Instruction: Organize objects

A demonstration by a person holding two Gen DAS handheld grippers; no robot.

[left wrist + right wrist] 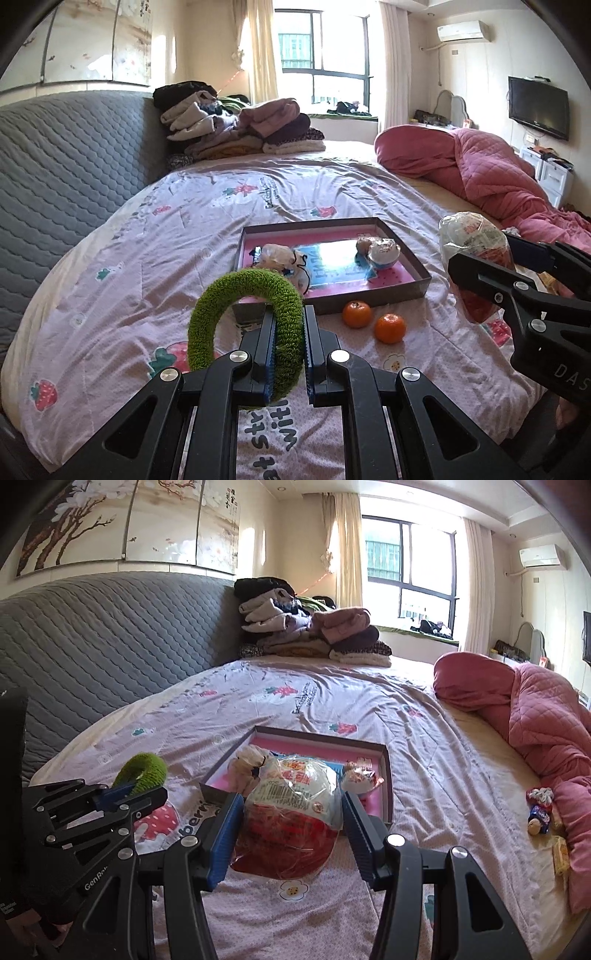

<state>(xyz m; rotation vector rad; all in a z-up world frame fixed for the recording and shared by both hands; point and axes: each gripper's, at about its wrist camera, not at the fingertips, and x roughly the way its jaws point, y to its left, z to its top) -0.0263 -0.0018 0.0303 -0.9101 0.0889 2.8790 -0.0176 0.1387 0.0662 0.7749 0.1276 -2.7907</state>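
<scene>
Tray [402, 295] lying mid-bed is where we are carrying both loads. Our left tool [288, 332] is pinching the green ring [243, 291] just near of the tray's near-left corner; our right tool [291, 805] is gripping a bagged snack [295, 801] near the tray's right side. We are judging it best to lift each clear of the rim and release over bare pink floor, avoiding the snacks already inside. Two oranges [373, 319] are sitting against the near wall.

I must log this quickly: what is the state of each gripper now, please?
Left gripper: closed on the green fuzzy ring.
Right gripper: closed on the plastic-wrapped snack bag.
</scene>
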